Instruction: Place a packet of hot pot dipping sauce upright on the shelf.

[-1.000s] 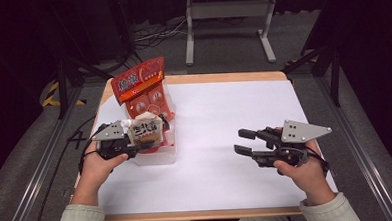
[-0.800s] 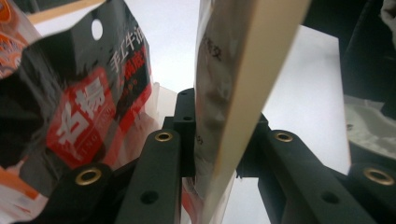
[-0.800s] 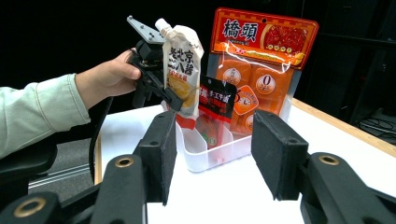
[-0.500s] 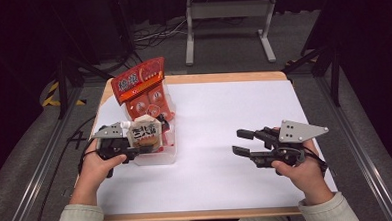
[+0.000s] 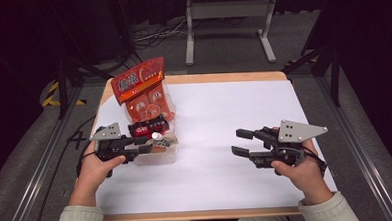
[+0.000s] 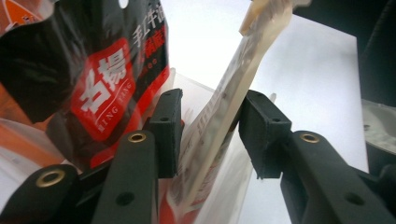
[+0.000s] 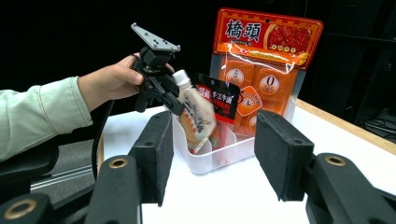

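At left of centre in the high view, the left hand-held gripper (image 5: 153,144) has drawn back toward the frame's left edge, jaws around the pouch (image 6: 219,116) standing in the bin (image 5: 158,156); whether they pinch it I cannot tell. The right hand-held gripper (image 5: 239,141) hovers empty, jaws wide, over the tabletop (image 5: 224,114). Likely 1 more packet being packed.

Right gripper (image 7: 210,156) jaws apart, nothing between. Ahead: clear tub (image 7: 212,154) holding spouted pouch (image 7: 196,116), black packet (image 7: 219,100), orange pack (image 7: 264,65) (upright, rearmost). Left gripper (image 7: 161,86) alongside pouch; contact unclear.
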`<state>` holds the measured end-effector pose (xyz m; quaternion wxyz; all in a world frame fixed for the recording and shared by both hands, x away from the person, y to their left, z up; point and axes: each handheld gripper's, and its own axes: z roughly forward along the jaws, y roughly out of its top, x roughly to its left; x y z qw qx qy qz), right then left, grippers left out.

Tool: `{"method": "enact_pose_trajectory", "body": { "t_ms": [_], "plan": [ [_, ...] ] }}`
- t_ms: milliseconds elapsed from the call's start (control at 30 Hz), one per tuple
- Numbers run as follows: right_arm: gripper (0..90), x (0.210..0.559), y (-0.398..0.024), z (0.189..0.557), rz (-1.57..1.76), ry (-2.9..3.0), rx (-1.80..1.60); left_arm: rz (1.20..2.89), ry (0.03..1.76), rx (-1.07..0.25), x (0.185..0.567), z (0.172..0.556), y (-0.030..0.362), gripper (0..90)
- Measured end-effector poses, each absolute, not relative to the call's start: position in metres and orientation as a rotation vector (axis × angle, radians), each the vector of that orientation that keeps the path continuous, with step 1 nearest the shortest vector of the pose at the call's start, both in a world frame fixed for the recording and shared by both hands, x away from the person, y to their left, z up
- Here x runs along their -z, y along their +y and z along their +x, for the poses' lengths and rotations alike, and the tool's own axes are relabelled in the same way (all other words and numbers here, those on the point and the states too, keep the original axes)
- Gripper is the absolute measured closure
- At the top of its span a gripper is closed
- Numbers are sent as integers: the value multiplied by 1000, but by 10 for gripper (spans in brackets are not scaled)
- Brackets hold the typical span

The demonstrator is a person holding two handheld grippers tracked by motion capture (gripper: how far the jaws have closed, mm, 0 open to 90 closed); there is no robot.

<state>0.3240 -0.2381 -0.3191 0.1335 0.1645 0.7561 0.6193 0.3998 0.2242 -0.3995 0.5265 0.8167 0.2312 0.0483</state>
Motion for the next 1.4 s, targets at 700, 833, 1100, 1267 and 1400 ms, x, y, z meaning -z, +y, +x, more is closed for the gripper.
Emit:
{"method": "enact_pose_trajectory", "body": {
  "t_ms": [700, 833, 1100, 1267, 1400],
  "plan": [
    [440, 318, -230, 328, 456, 2198, -1813, 1955, 737, -265, 384, 375, 254, 682],
    [421, 318, -230, 330, 459, 2193, -1808, 1913, 769, -293, 379, 369, 254, 455],
    [314, 324, -242, 335, 570, 2109, -1749, 1797, 813, -338, 366, 351, 262, 148],
    [288, 330, -259, 338, 664, 2069, -1658, 1762, 830, -360, 367, 339, 266, 104],
    [280, 333, -272, 338, 718, 2040, -1630, 1786, 843, -373, 370, 331, 267, 100]
  ]
}}
